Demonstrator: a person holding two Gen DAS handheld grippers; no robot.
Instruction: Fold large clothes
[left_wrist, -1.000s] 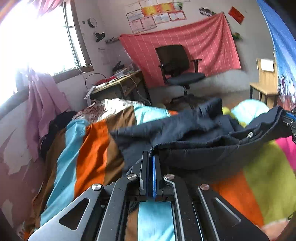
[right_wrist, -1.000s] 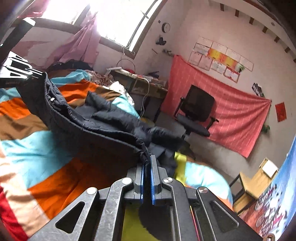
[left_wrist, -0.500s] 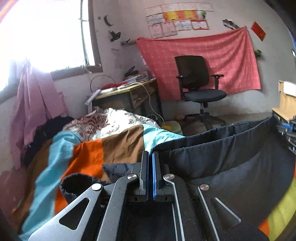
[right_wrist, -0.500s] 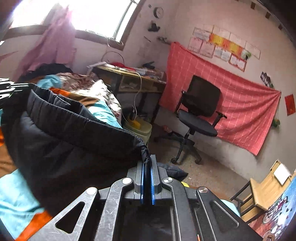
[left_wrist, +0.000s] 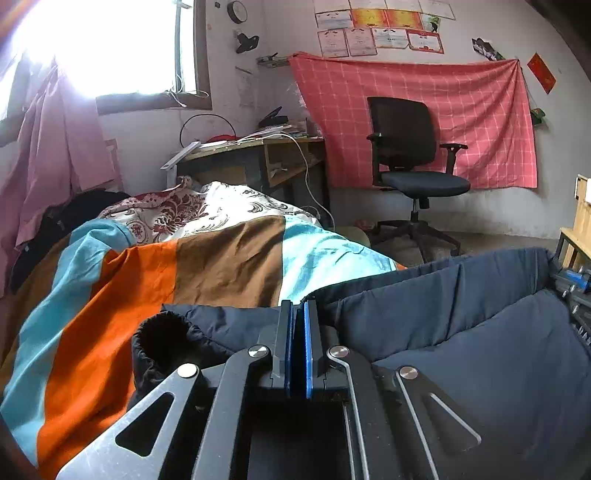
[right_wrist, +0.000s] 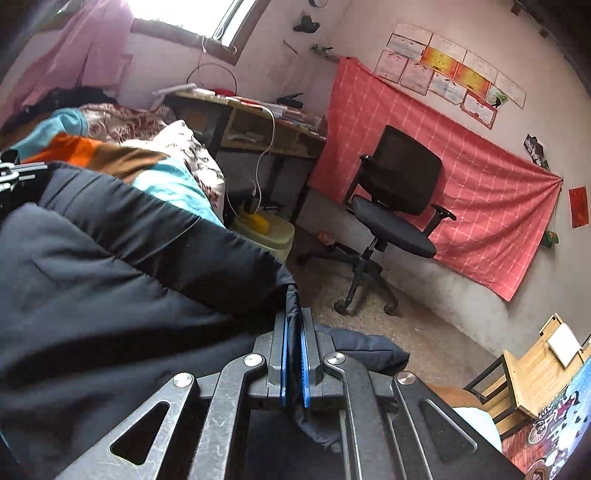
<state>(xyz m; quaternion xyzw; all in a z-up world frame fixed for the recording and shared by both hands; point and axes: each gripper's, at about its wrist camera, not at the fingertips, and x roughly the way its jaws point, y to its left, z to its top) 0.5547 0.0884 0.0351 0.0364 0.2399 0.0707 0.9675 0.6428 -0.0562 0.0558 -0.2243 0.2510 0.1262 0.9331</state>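
A dark navy padded jacket (left_wrist: 461, 332) hangs stretched between my two grippers above the striped bedspread (left_wrist: 122, 295). My left gripper (left_wrist: 297, 306) is shut on the jacket's edge; a sleeve cuff (left_wrist: 162, 336) droops to its left. My right gripper (right_wrist: 294, 314) is shut on the jacket's other edge, with the jacket (right_wrist: 110, 266) spreading away to the left. The right gripper also shows at the right edge of the left wrist view (left_wrist: 576, 284). The left gripper shows at the left edge of the right wrist view (right_wrist: 14, 173).
A bed with a floral quilt (left_wrist: 192, 210) lies below. A desk (left_wrist: 258, 155) with cables stands by the wall. A black office chair (left_wrist: 410, 158) stands before a red checked cloth (left_wrist: 461, 103). A wooden chair (right_wrist: 539, 373) is at the right.
Both grippers have lifted the jacket off the bed and pulled it taut between them. The views have tilted up toward the room, and the jacket now hangs as a flat sheet.
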